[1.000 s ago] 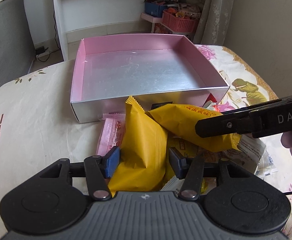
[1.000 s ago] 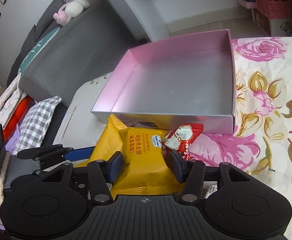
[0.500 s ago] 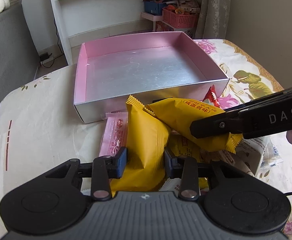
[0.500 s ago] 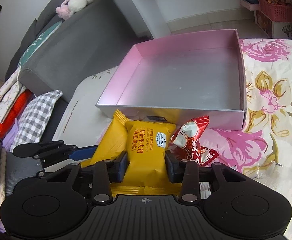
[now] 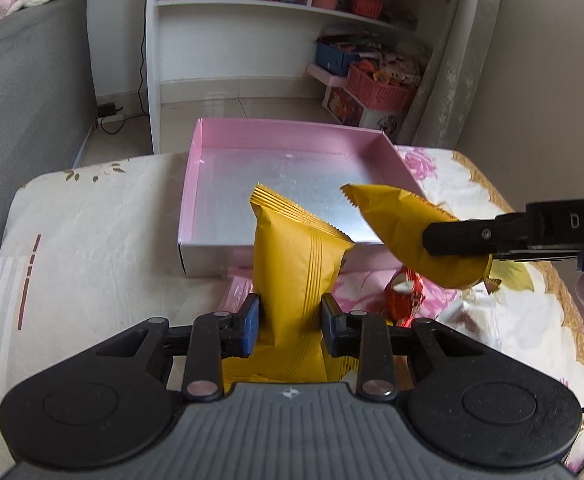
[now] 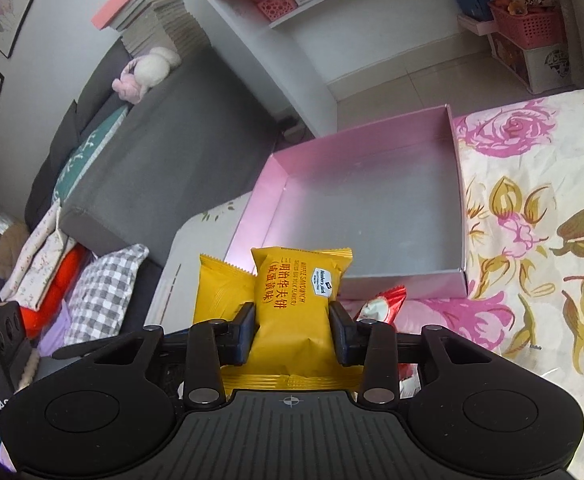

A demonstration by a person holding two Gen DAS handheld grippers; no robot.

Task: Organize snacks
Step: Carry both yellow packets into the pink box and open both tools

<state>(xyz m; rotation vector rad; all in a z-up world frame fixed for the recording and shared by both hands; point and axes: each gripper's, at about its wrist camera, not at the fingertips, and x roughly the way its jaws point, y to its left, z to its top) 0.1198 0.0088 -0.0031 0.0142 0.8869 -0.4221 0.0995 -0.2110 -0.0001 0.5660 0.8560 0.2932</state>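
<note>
My left gripper (image 5: 289,320) is shut on a yellow snack packet (image 5: 296,264) and holds it upright above the table, in front of the empty pink box (image 5: 211,160). My right gripper (image 6: 294,330) is shut on a second yellow packet (image 6: 296,300) with a printed label. In the left wrist view that packet (image 5: 408,232) hangs at the right, level with the box's near wall. The pink box also shows in the right wrist view (image 6: 458,200). The left gripper's packet shows beside it in the right wrist view (image 6: 219,288).
A red wrapped snack (image 5: 404,296) and a pink packet (image 5: 237,292) lie on the floral cloth (image 5: 91,240) before the box. More yellow packets lie under my left gripper. A grey sofa (image 6: 131,152) is to the left, white shelves (image 5: 251,40) behind.
Both grippers closed on their yellow packets and lifted them off the pile. The views rose and pulled back from the box.
</note>
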